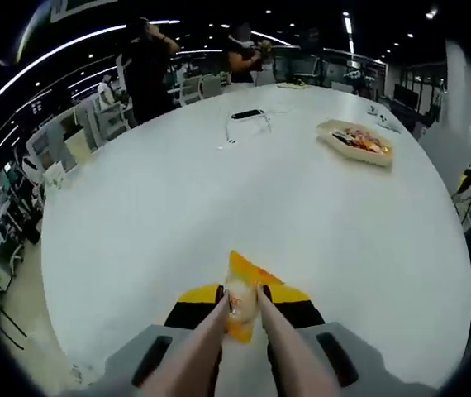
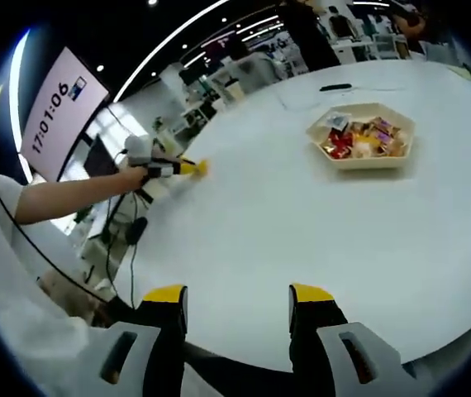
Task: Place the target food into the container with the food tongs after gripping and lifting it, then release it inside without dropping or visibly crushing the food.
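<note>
My left gripper is shut on a pair of beige food tongs that run forward between its yellow-tipped jaws. The tong tips pinch a yellow-orange snack packet just above the white table. The hexagonal beige container with several wrapped snacks sits far ahead to the right. In the right gripper view, my right gripper is open with nothing between its jaws, low over the table's near edge. The container lies ahead to the right, and the left gripper, held by a hand, carries the yellow packet at left.
A black phone with a white cable lies mid-table beyond the packet. Two people stand at the table's far end, near chairs and desks. A screen reading 17:01:06 hangs at left. A wide stretch of bare table separates the packet and the container.
</note>
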Demonstrator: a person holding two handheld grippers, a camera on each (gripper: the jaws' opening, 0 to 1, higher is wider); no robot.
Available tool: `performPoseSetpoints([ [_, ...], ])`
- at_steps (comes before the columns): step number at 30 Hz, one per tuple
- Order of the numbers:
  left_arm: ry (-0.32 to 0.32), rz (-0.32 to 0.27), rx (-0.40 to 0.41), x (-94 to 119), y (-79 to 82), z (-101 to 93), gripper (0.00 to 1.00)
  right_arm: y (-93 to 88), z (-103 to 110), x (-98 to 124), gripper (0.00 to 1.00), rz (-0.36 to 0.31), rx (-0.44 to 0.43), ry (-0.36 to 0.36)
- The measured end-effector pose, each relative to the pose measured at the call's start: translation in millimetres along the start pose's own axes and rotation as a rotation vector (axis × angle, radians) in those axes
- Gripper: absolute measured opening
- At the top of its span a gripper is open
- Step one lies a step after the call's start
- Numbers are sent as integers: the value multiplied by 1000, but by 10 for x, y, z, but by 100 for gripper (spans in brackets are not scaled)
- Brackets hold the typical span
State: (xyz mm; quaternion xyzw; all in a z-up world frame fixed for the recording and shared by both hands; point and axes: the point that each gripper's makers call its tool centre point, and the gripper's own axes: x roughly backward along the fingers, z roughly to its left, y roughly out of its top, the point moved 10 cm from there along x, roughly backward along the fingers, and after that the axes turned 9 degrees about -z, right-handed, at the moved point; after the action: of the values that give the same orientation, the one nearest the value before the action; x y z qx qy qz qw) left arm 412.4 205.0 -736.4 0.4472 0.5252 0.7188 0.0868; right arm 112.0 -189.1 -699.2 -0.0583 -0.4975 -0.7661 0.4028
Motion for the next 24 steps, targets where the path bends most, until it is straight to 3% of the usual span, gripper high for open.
performPoseSetpoints([
  [7,-11,-1,-23,43,49,-156,16,0,10,20,49,-6,9,9],
  [16,25,-109,26,216,215,-415,17,69,-1,21,49,-41,10,21],
  [24,44,-136,47,388,283,-562,17,130,9,-10,49,-60,24,45],
])
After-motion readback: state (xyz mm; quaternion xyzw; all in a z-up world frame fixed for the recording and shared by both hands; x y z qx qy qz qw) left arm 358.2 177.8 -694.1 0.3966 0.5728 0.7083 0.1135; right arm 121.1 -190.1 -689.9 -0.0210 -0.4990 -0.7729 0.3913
